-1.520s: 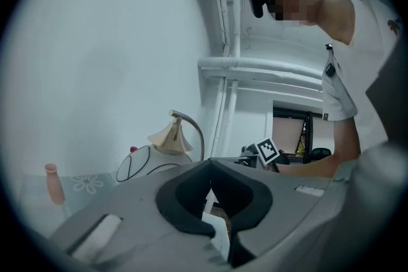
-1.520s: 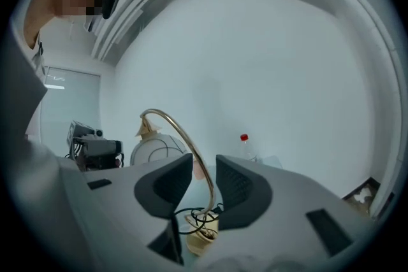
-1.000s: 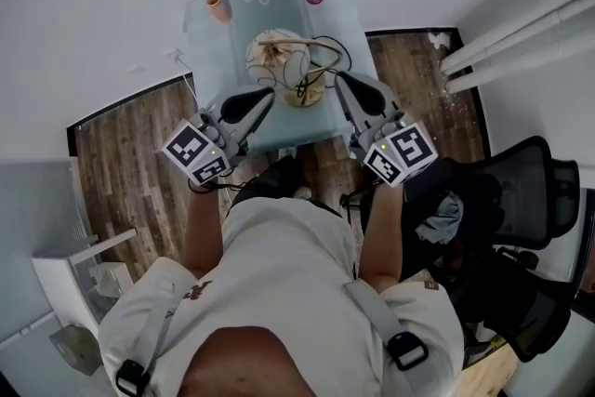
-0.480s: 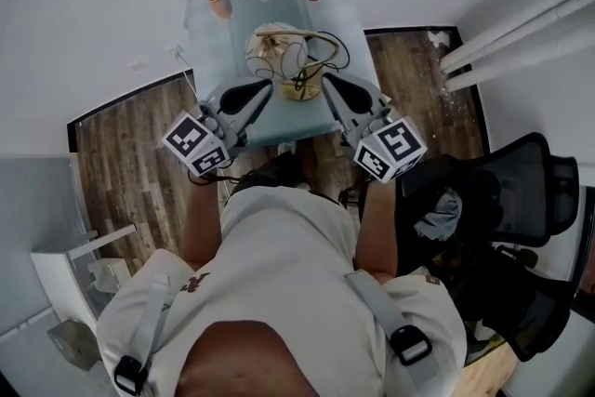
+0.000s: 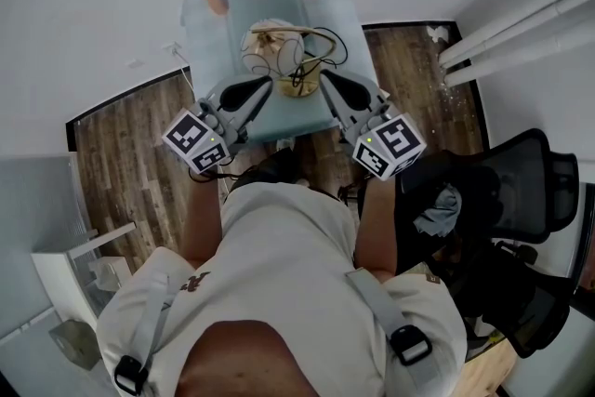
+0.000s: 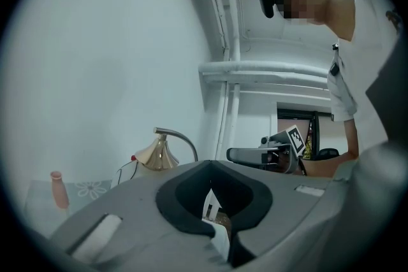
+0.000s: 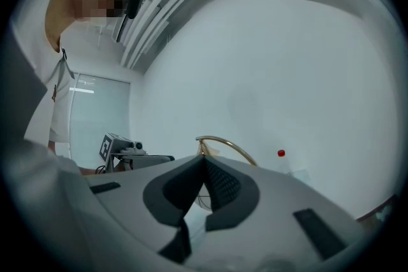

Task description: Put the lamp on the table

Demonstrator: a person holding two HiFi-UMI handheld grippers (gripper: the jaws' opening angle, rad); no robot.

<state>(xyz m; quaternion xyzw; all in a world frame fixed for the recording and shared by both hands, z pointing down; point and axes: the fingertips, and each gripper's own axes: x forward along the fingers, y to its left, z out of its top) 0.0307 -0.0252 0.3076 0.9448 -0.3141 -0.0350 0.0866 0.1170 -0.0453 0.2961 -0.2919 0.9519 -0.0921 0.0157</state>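
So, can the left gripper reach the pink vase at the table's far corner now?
Probably yes. Bare table lies between the left gripper and the pink vase; the lamp stands off to the side. Its fingers are shut and must open first.

The lamp [image 6: 156,155] looks like shiny brass-type metal, with a polished shade and a smooth curved neck, and the surface [image 5: 346,28] has a smooth, slightly glossy pale-teal top. Left tongs [image 6: 212,200] and right tongs [image 7: 203,165] are matt grey plastic with black rubbery pads [image 6: 182,194], cross-hatched on the right one. Floor [image 5: 121,153] is dull dark wood planks, and the chair [image 5: 521,200] back looks like black mesh.
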